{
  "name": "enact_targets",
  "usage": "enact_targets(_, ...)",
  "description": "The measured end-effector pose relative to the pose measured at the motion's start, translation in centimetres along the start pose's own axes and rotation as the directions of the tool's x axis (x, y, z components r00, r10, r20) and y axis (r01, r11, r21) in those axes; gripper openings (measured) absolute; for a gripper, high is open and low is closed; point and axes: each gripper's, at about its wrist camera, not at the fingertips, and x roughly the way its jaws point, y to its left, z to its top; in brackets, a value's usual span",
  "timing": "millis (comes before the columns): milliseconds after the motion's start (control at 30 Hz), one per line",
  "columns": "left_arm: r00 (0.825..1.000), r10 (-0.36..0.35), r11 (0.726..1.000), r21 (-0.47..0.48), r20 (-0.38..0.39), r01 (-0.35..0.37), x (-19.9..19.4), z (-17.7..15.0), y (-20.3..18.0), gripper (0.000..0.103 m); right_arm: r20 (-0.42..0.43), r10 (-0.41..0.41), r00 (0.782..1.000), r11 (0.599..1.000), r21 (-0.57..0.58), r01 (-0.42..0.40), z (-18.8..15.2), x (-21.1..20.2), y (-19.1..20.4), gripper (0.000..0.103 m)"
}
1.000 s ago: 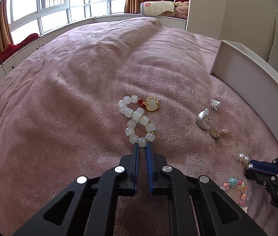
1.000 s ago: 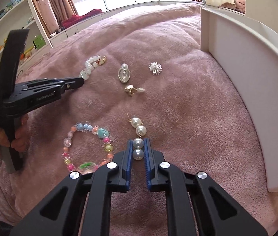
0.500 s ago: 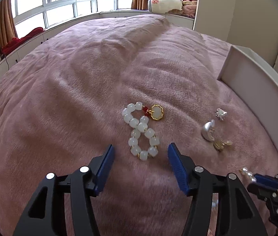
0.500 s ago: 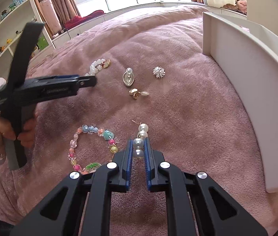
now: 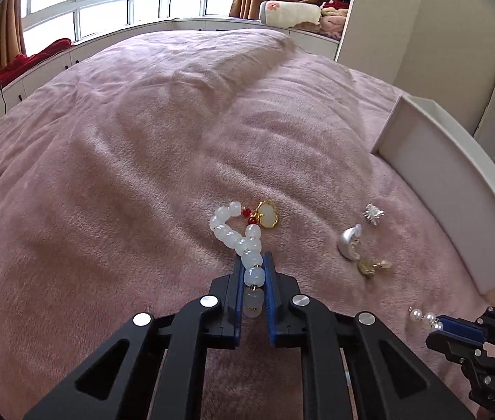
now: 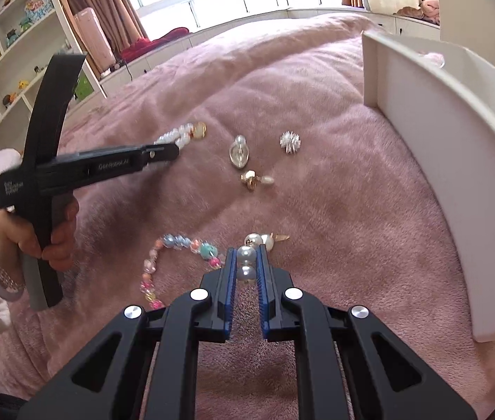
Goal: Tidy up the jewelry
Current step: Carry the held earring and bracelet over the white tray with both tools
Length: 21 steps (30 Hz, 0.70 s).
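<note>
My left gripper (image 5: 253,262) is shut on the white bead bracelet (image 5: 228,232), gripping its near end; its gold pendant (image 5: 267,214) lies on the pink blanket. My right gripper (image 6: 246,257) is shut on the pearl earring (image 6: 246,254) and holds it just above the blanket; it also shows in the left wrist view (image 5: 425,318). A colourful bead bracelet (image 6: 177,245) lies left of the right gripper. The white tray (image 6: 457,161) stands on the right.
A silver drop earring (image 6: 238,150), a spiky silver earring (image 6: 290,141) and a gold earring (image 6: 254,179) lie between the bracelets and the tray. The left gripper's handle and the hand (image 6: 51,231) are at the left. Shelves and windows stand beyond the bed.
My left gripper opened wide, then moved forward and shut on the white bracelet's near end. My right gripper has stayed shut on the pearl earring and lifted it slightly.
</note>
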Motion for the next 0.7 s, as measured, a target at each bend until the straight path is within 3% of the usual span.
enact_targets(333,0.996,-0.039,0.999,0.026,0.084,0.037,-5.5,1.8,-2.4,0.015,0.100,0.023,0.995,0.999,0.033,-0.026,1.5,-5.3,-0.6,0.012)
enact_targets(700,0.977,-0.105,0.991,0.100,0.184,0.087,-11.9,4.2,-7.9,0.015,0.220,0.000,0.975,1.000,0.000,0.000,2.6,-12.8,-0.3,0.012)
